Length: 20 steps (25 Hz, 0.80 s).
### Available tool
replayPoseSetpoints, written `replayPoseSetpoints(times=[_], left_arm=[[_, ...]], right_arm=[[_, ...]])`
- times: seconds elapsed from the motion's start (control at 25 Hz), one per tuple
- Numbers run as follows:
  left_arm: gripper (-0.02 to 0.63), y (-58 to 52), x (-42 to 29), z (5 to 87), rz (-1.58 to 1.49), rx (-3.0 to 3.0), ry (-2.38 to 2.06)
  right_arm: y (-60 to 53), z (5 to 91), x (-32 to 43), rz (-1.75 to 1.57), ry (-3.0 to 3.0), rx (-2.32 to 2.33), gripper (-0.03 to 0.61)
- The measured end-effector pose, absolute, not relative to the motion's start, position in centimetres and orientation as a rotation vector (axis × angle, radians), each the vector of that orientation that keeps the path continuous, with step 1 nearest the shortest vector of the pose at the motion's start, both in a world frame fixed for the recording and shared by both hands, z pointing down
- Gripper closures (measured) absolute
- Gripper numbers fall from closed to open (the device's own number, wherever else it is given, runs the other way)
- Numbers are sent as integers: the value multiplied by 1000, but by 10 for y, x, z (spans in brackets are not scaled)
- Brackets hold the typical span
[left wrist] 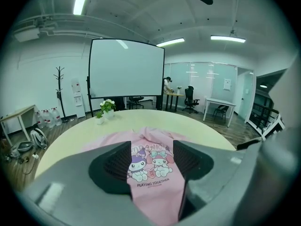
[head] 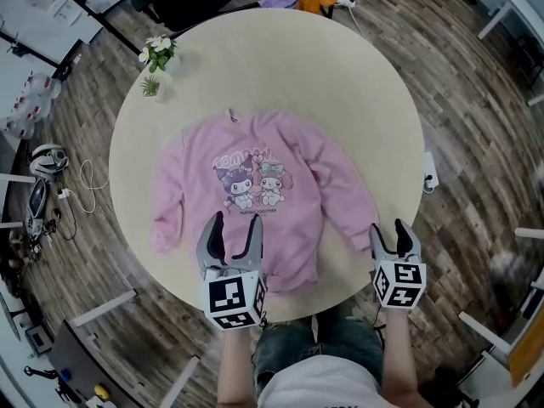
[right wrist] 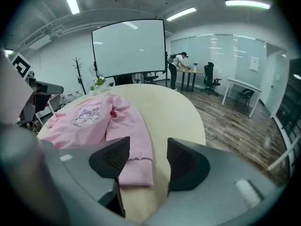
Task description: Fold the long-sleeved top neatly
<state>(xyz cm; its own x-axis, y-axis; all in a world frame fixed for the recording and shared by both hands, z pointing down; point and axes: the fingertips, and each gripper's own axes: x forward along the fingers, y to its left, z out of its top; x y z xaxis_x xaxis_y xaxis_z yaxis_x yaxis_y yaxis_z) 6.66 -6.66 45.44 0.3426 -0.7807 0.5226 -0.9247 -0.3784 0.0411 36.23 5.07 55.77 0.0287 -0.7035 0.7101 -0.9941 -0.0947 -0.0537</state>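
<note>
Two handheld grippers hang at the near edge of a round cream table. At its far left stands a small pot of white flowers. The left gripper, jaws spread and holding nothing, hangs over the hem of a pink long-sleeved top lying flat mid-table, cartoon print up. The right gripper, jaws likewise spread, is above the top's sleeve cuff.

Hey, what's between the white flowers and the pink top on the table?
In the head view, just a small green plant right beside the white flowers, then bare table up to the pink top.
</note>
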Motion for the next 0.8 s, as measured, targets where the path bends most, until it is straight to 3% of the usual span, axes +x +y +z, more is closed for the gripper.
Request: replayPoseSetpoints(times=[0.8], left_arm=[[334, -34, 63, 480, 678, 2233, -1491]], right_arm=[[85, 615, 348, 948, -1652, 1773, 373]])
